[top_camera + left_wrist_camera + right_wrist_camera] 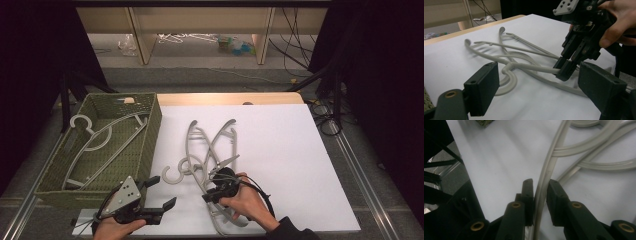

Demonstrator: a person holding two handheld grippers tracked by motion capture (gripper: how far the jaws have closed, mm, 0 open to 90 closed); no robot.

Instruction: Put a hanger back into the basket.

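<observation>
Green woven basket (150,131) with one hanger inside stands beyond the left gripper (159,192), whose jaws gape empty above the white sheet (280,150) on a wooden table (225,98); shelving stands beyond. Right of it, the right gripper (209,189) is clenched on a grey hanger's (543,182) arm. The hanger's long axis runs away from that claw, hook (172,173) toward the left gripper, crossing a second hanger (192,137).

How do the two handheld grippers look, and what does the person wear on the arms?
Both the left gripper and the right gripper are black with two flat rectangular jaws and brass-coloured pivot rivets. The left carries a grey three-cornered plate with small holes. Black cables trail from the right. A dark sleeve covers the right forearm.
</observation>
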